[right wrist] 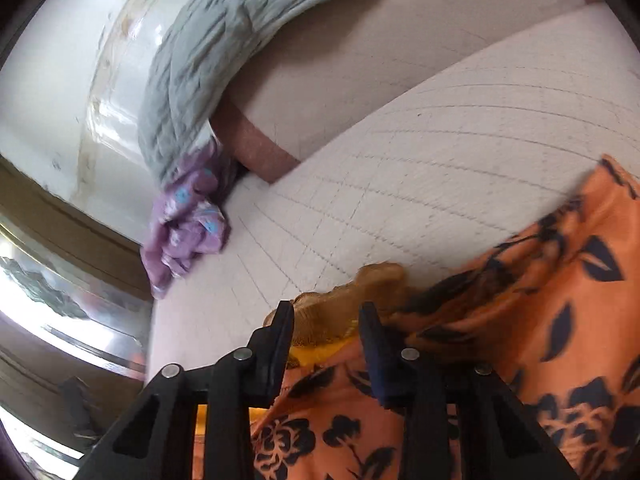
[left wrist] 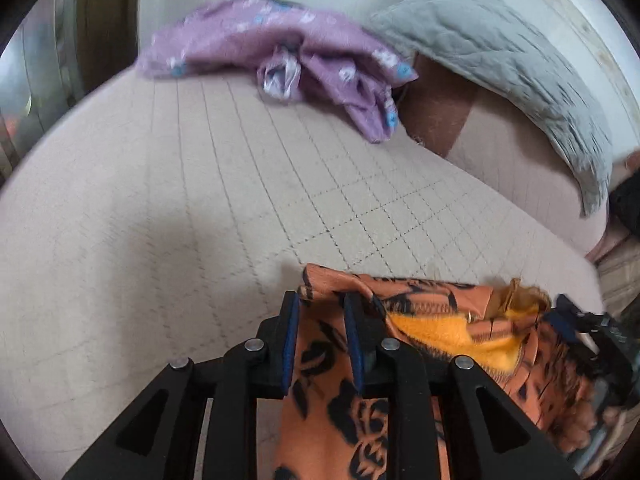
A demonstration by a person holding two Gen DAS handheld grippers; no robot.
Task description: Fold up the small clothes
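Note:
An orange garment with black flower print (left wrist: 432, 320) and a yellow inner lining hangs between my two grippers, above a quilted beige bed. My left gripper (left wrist: 322, 300) is shut on one upper corner of it, and the cloth hangs down between its fingers. My right gripper (right wrist: 326, 312) is shut on the garment's tan frilled edge (right wrist: 360, 288); the rest of the orange garment (right wrist: 540, 300) spreads to the right. The right gripper also shows at the right edge of the left wrist view (left wrist: 580, 324).
A crumpled purple garment with blue and white print (left wrist: 288, 52) lies at the far side of the bed (left wrist: 180, 200); it also shows in the right wrist view (right wrist: 184, 220). A grey quilted pillow (left wrist: 500, 60) leans at the back right. A wall stands behind.

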